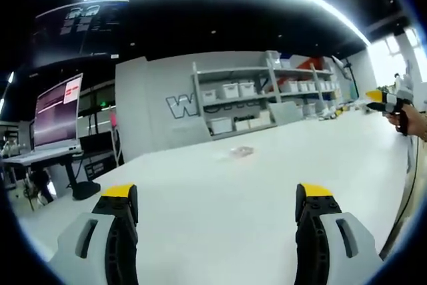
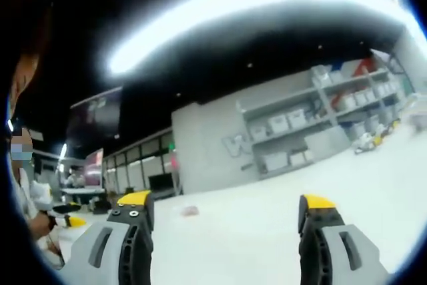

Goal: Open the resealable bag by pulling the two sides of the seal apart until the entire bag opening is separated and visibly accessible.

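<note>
A small clear resealable bag (image 1: 241,153) lies flat on the white table (image 1: 220,218), far ahead of my left gripper (image 1: 217,195). That gripper is open, its yellow-tipped jaws wide apart with nothing between them. At the far right edge of the left gripper view a hand holds the right gripper (image 1: 387,103) above the table. In the right gripper view the bag (image 2: 190,211) is a small pale patch on the table, well ahead. My right gripper (image 2: 227,201) is open and holds nothing. The left gripper (image 2: 67,220) shows low at the left, in a person's hand.
Grey shelves with white bins (image 1: 247,98) stand against a grey wall with large lettering beyond the table. A desk with a lit monitor (image 1: 57,111) stands to the left. The white table spreads wide around the bag (image 2: 267,231).
</note>
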Available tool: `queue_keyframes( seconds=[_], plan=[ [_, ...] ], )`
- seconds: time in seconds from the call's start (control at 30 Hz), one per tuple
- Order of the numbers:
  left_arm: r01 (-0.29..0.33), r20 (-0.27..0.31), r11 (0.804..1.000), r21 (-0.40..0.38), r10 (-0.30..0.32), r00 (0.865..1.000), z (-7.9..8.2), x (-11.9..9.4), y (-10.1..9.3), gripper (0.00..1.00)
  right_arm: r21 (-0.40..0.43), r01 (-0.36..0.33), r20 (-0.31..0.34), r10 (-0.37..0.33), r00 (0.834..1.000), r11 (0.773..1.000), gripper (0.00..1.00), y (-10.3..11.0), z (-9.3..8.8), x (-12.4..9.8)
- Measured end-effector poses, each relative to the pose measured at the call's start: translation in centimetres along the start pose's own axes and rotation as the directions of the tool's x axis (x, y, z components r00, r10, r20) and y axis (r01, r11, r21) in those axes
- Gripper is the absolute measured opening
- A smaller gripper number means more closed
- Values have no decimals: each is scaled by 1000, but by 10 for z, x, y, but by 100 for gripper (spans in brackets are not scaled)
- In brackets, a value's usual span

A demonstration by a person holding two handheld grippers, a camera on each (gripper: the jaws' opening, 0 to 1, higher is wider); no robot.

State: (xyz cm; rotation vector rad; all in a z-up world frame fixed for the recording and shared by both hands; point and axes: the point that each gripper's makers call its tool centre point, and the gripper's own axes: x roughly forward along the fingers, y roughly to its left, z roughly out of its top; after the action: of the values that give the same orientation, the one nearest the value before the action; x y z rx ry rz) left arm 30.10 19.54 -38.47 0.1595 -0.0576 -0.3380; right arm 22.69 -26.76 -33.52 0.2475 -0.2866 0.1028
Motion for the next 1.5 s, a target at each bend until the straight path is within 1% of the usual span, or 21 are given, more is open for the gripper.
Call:
queue_keyframes(
  seconds=[0.13, 0.27, 0.47, 0.53, 0.63, 0.77, 1.0, 1.1, 1.23, 1.4, 1.5],
  plan=[
    [-22, 1, 1000, -8, 22, 1000, -1, 2, 9, 97, 5, 7, 12, -7, 1000, 1000, 91, -3, 2, -1],
    [-31, 8, 999, -23, 31, 999, -2, 4, 13, 97, 6, 8, 13, -8, 1000, 1000, 91, -4, 3, 0],
    [-25, 24, 999, -40, 26, 999, -1, 11, 11, 97, 6, 7, 18, -7, 1000, 1000, 91, -6, 4, -1],
    [-22, 34, 999, -38, 23, 999, 1, 13, 10, 97, 4, 14, 25, -14, 1000, 1000, 90, -9, 5, 0],
    [-36, 56, 999, -8, 36, 998, 5, 15, 11, 97, 3, 20, 16, -20, 1000, 1000, 91, -11, 2, 0],
    [-40, 67, 999, -17, 41, 997, 8, 15, 13, 97, -17, 17, 16, -17, 1000, 1000, 90, -9, 2, 0],
    [-48, 59, 999, 10, 47, 997, 5, 17, 11, 96, 4, 19, 19, -19, 1000, 1000, 90, -13, 3, 2],
    [-54, 69, 999, -9, 54, 996, 7, 16, 14, 96, 8, 14, 27, -15, 1000, 1000, 90, -12, 4, 1],
    [-50, 69, 998, -36, 52, 996, 7, 15, 15, 96, -12, 13, 39, -13, 999, 1000, 90, -10, 6, 0],
    [-39, 58, 999, -22, 41, 997, 6, 18, 9, 97, -4, 10, 27, -10, 1000, 1000, 90, -11, 4, 2],
    [-30, 68, 999, -28, 32, 997, 10, 18, 7, 96, -4, 15, 36, -15, 999, 1000, 90, -11, 7, 1]
  ],
)
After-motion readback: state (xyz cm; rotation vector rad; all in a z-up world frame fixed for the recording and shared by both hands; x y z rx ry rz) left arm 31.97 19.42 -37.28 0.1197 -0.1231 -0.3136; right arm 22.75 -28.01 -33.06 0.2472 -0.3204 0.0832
